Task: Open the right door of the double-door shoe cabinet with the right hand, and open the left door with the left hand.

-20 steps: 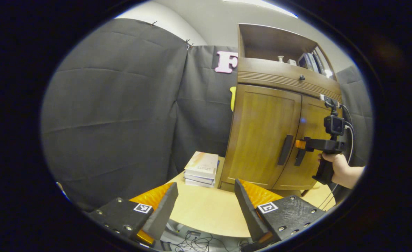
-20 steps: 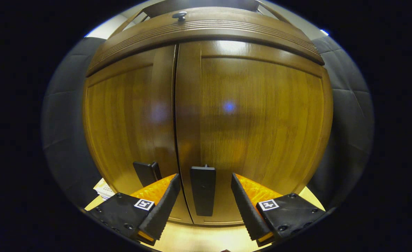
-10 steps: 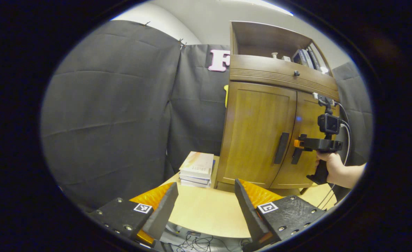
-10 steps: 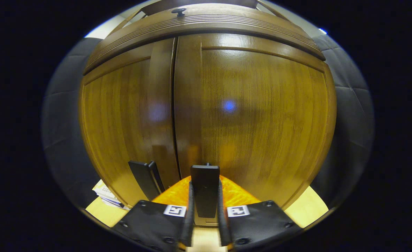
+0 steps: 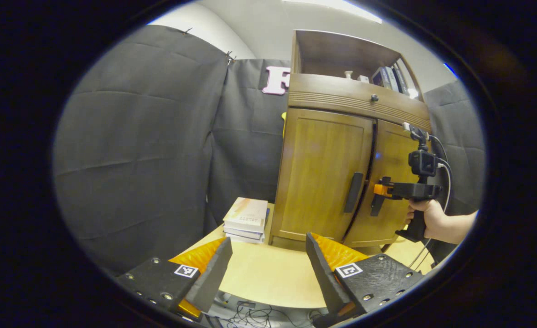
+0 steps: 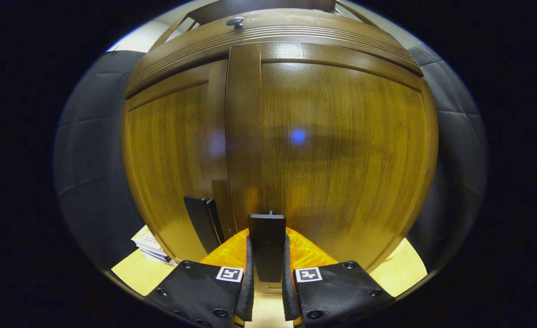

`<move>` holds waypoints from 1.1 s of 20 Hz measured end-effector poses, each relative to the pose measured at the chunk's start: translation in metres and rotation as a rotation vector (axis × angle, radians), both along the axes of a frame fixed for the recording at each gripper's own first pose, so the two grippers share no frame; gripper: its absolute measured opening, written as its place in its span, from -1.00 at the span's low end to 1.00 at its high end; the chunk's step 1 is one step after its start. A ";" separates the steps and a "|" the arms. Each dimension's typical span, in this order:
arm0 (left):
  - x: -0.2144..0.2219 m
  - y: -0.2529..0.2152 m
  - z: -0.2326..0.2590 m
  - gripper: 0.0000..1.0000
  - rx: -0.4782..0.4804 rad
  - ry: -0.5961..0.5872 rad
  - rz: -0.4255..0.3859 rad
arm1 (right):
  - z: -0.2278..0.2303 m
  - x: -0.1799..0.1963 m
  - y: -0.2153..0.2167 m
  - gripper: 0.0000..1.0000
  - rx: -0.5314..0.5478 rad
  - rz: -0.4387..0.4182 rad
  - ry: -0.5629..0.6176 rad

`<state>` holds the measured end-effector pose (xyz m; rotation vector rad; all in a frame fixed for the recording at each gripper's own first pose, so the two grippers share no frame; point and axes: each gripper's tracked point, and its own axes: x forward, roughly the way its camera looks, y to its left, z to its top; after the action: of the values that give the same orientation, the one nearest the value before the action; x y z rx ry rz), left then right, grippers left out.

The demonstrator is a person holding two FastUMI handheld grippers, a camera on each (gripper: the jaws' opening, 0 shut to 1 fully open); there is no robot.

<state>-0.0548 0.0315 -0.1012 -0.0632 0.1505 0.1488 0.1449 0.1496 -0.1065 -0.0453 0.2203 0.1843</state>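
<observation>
The right gripper (image 6: 267, 291) pinched the right door's handle (image 6: 267, 246), and the right door (image 6: 332, 150) stood barely ajar. The left gripper (image 5: 268, 269) hung spread over the counter (image 5: 268, 278), well short of the closed left door (image 5: 318, 177); both openings remained.

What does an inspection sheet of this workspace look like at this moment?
Surface: light wooden table, bare in front of the cabinet.
Job's things: shoe cabinet; right door slightly ajar, left door shut.
Clutter: stack of books left of the cabinet; small items on its open top shelf.
Grippers: right gripper shut on the right door handle; left gripper open, empty, above the table.
Cables: loose wires below the table edge.
Surroundings: black cloth walls.
</observation>
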 end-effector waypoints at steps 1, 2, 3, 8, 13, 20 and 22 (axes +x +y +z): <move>-0.002 -0.002 0.002 0.83 -0.005 -0.006 -0.013 | 0.001 -0.005 -0.001 -0.47 0.001 0.011 0.004; -0.003 -0.004 0.005 0.83 -0.011 -0.012 -0.028 | 0.000 -0.011 -0.003 -0.47 0.001 0.021 0.008; -0.004 -0.006 0.005 0.83 -0.016 -0.018 -0.044 | 0.000 -0.018 -0.005 -0.47 0.001 0.030 0.010; -0.013 -0.018 0.011 0.82 -0.012 -0.028 -0.137 | -0.001 -0.052 -0.020 -0.45 0.004 0.079 0.010; -0.014 -0.052 0.029 0.82 -0.013 -0.074 -0.204 | 0.001 -0.080 -0.040 -0.45 0.008 0.129 0.007; -0.004 -0.106 0.040 0.82 0.012 -0.080 -0.176 | -0.002 -0.115 -0.066 -0.45 0.021 0.237 0.024; 0.000 -0.125 0.045 0.82 0.008 -0.083 -0.168 | -0.002 -0.123 -0.075 -0.45 0.031 0.262 0.031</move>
<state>-0.0546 -0.0940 -0.0561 -0.0484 0.0723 -0.0207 0.0221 0.0745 -0.1086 -0.0408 0.2418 0.4496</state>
